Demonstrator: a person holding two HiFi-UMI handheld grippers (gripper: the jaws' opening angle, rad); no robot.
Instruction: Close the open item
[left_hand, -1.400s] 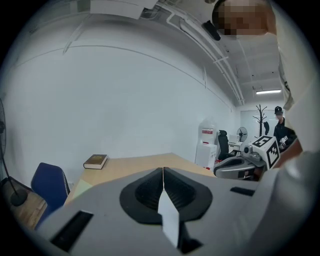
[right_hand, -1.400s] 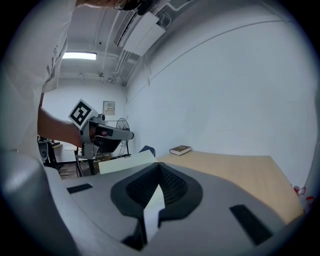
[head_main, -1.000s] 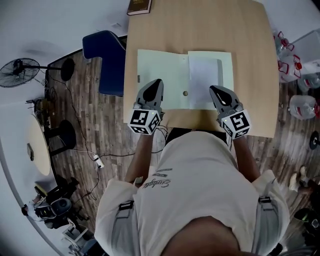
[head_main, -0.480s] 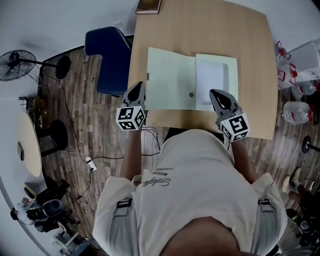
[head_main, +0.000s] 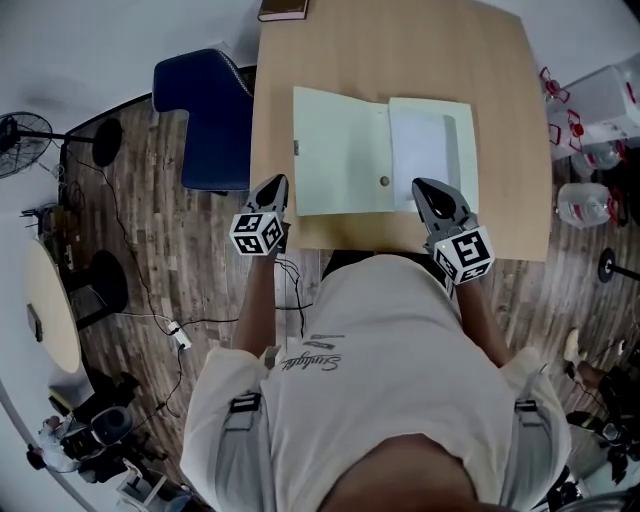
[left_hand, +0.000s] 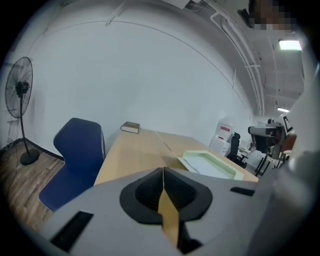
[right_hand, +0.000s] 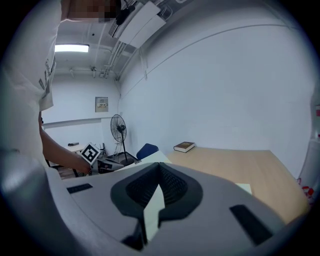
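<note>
At the table's (head_main: 400, 60) near-left edge: the left gripper (head_main: 276, 186) now sits off the folder (head_main: 340, 150), its tips just over the table's rim beside the folder's lower-left corner. A second ago it was over the left flap, near the front edge. Half a second ago it was already out at the side. The right gripper (head_main: 424, 186) has hardly shifted, its tips at the folder's front edge below the white sheet (head_main: 420, 145).

Jaw state: on the left gripper the jaws are pinched together with the tips meeting and nothing between them (only tabletop shows through the slit lower down). The right gripper is likewise closed and carrying nothing. I read the pale sliver in its slit as the folder behind it.

Folder: open and flat, spine running away from me. The left flap is bare, the white sheet lies on the right half, and a small round fastener (head_main: 384, 181) sits near the front by the spine.

Reading: moving outward looks like lining up on the left flap's free edge from the side, to lift it over onto the right half. Closing has not begun. In the left gripper view the folder lies ahead and to the right, apart from the jaws. I expect to open the jaws, or slide the closed tip under that edge.
</note>
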